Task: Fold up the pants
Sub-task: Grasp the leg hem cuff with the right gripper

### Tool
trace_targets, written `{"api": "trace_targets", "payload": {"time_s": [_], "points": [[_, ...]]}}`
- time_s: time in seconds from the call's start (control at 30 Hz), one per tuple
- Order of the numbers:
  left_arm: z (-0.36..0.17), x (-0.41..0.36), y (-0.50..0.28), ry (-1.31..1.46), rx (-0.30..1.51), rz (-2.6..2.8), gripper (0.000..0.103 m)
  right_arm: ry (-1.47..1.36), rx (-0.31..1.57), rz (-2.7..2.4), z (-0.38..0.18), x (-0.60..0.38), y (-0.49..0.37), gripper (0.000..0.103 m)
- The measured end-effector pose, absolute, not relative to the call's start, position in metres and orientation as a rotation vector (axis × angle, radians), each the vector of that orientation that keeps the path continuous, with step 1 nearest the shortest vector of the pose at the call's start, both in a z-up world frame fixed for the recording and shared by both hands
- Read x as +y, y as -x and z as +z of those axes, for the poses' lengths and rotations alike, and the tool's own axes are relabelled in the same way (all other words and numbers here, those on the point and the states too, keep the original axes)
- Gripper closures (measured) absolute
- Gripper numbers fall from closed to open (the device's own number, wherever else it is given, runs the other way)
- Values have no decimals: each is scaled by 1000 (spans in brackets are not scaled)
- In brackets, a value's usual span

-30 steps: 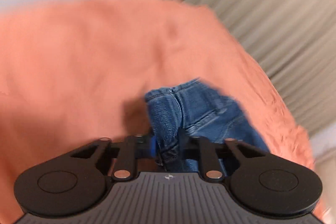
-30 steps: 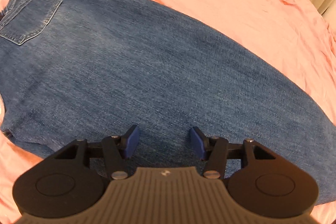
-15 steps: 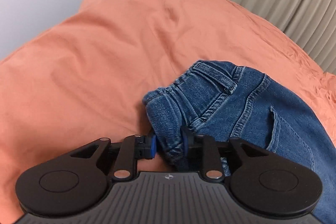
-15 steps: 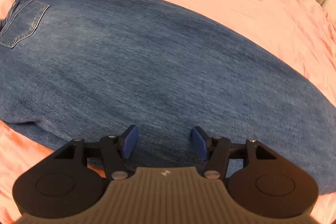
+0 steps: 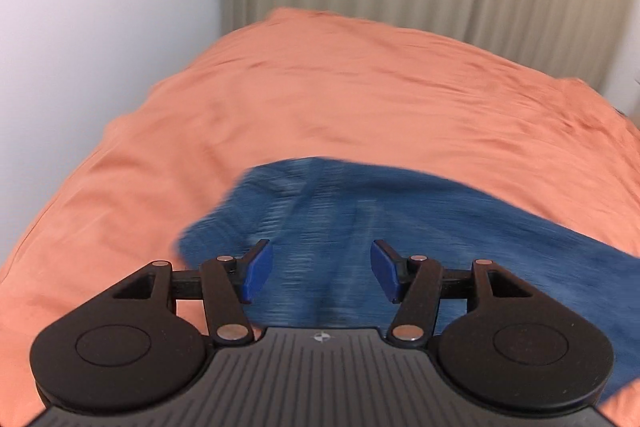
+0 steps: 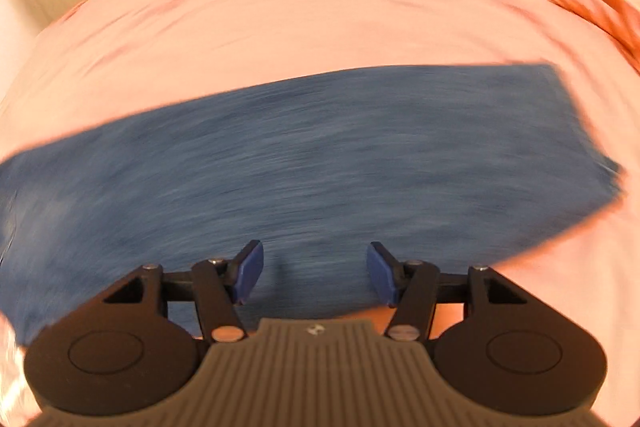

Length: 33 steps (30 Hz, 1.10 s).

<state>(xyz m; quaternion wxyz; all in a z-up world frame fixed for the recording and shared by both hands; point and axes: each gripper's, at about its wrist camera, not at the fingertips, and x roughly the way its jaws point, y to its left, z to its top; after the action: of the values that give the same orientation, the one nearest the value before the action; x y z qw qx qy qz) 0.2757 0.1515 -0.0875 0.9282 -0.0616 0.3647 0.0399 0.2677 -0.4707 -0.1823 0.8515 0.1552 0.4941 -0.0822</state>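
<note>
Here the jeans (image 5: 360,211) blur under both empty hand-held grippers, left (image 5: 320,277) just opened wide, right (image 6: 314,274) narrowing slightly.

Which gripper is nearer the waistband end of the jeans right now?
Left. The left gripper, jaws just opened and empty, hovers over the waistband end of the jeans. The right gripper, open, is above the leg, toward the hem.
</note>
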Motion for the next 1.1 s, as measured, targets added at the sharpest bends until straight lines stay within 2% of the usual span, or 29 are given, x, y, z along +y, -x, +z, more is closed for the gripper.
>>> {"api": "trace_targets", "payload": {"time_s": [0.03, 0.07, 0.27, 0.4, 0.5, 0.57, 0.6, 0.7, 0.87, 1.1], "points": [[-84, 137, -277, 110, 746, 56, 37, -344, 1036, -212, -181, -492, -264, 62], [-80, 123, -278, 98, 743, 34, 37, -356, 1033, -251, -179, -512, -260, 63], [-83, 53, -293, 80, 772, -67, 37, -530, 958, -439, -180, -634, -230, 63], [-89, 18, -308, 81, 815, -93, 37, -666, 921, -500, -196, -689, -222, 73], [-87, -8, -312, 56, 823, -125, 37, -697, 925, -526, -212, -704, -223, 75], [-87, -23, -315, 32, 824, -148, 37, -712, 922, -527, -223, -710, -226, 80], [-87, -31, -315, 20, 824, -156, 37, -721, 918, -530, -227, -713, -225, 89], [-89, -53, -317, -28, 836, -171, 36, -749, 888, -522, -231, -717, -226, 100], [-97, -75, -318, -72, 845, -215, 36, -660, 815, -488, -199, -713, -218, 103], [-108, -98, -322, -69, 883, -272, 36, -679, 876, -515, -239, -717, -217, 103]]}}
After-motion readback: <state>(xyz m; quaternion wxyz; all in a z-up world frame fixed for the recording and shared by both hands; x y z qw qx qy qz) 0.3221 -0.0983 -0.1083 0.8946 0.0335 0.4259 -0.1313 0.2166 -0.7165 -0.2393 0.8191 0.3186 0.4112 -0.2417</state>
